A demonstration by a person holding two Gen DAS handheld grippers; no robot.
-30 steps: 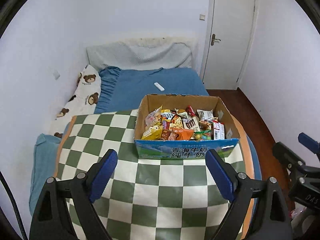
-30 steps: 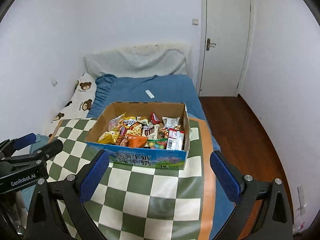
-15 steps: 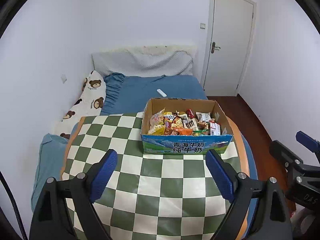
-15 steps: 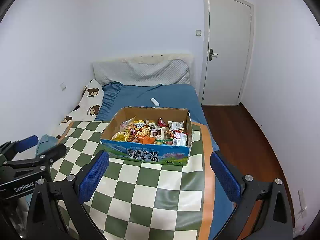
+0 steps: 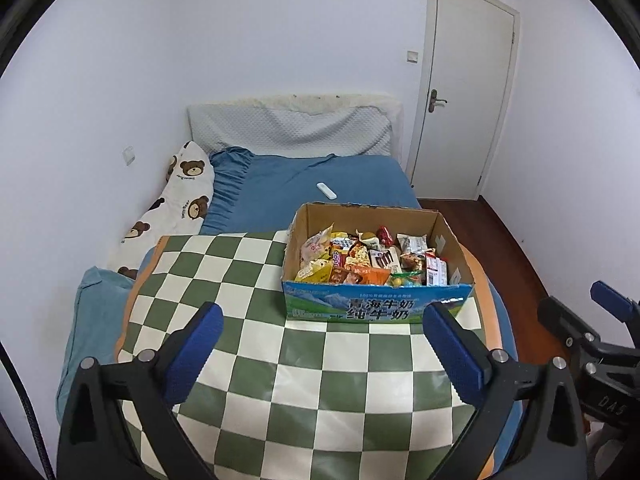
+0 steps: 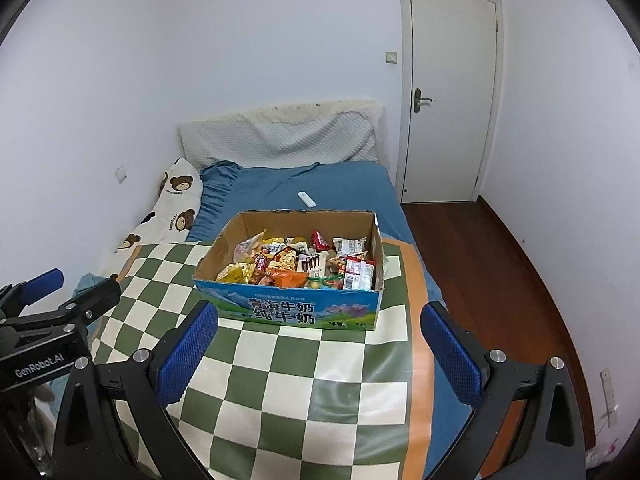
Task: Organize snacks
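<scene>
Both the left tongs (image 5: pixel 320 344) and right tongs (image 6: pixel 320 340) hang spread wide and empty; the left jaws have just been opening. The snack-filled box (image 5: pixel 376 308) sits just ahead of both. Risk: the soft checkered blanket (image 5: pixel 256 360) could let the box tip when pushed.

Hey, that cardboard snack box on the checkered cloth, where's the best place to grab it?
Probably pinch the cardboard box by its upright side walls from above, one gripper each: it is open-topped, wider than either gripper's opening, and its near rim stands clear above the snacks.
</scene>
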